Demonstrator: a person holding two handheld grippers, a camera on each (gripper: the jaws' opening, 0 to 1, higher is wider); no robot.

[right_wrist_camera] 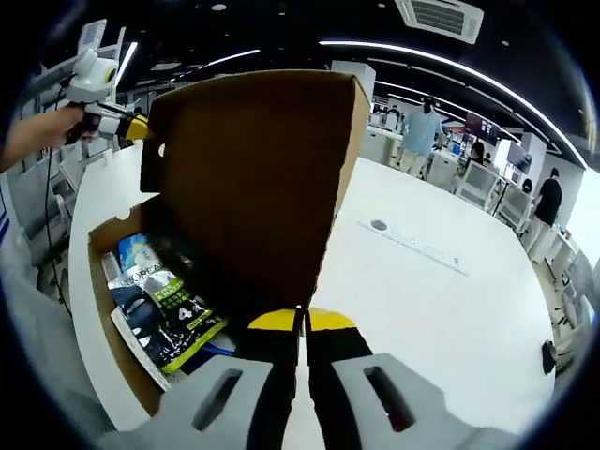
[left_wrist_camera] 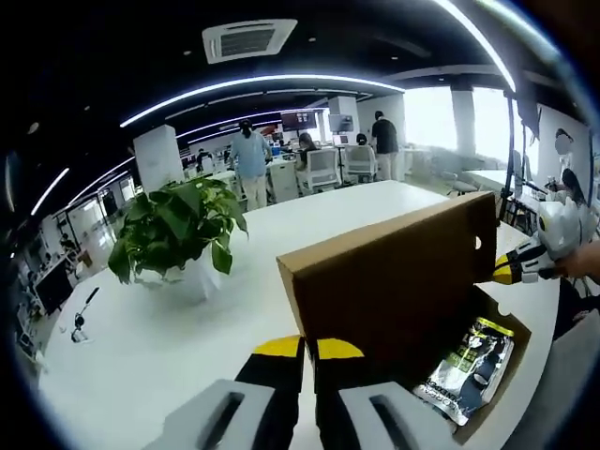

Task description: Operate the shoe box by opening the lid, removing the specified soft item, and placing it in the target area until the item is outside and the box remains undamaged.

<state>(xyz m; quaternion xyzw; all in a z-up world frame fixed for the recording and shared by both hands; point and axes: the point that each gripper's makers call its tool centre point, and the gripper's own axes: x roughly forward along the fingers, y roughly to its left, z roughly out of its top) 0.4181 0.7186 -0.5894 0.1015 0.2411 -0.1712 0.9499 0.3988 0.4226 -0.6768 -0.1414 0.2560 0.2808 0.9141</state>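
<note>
The shoe box [left_wrist_camera: 394, 281] sits on the white table [left_wrist_camera: 169, 347] with its lid [right_wrist_camera: 248, 178] raised upright. In the left gripper view, the left gripper [left_wrist_camera: 309, 349] has its fingers pressed together on the lid's edge; the right gripper [left_wrist_camera: 525, 262] holds the lid's far end. In the right gripper view, the right gripper [right_wrist_camera: 300, 321] has its fingers closed on the lid edge too. A soft packet [right_wrist_camera: 164, 309] lies inside the box, beside and below the fingers. A potted plant [left_wrist_camera: 178, 230] stands nearby.

A white table [left_wrist_camera: 141, 356] carries an open shoe box [left_wrist_camera: 394, 281] and a potted plant [left_wrist_camera: 178, 230].
</note>
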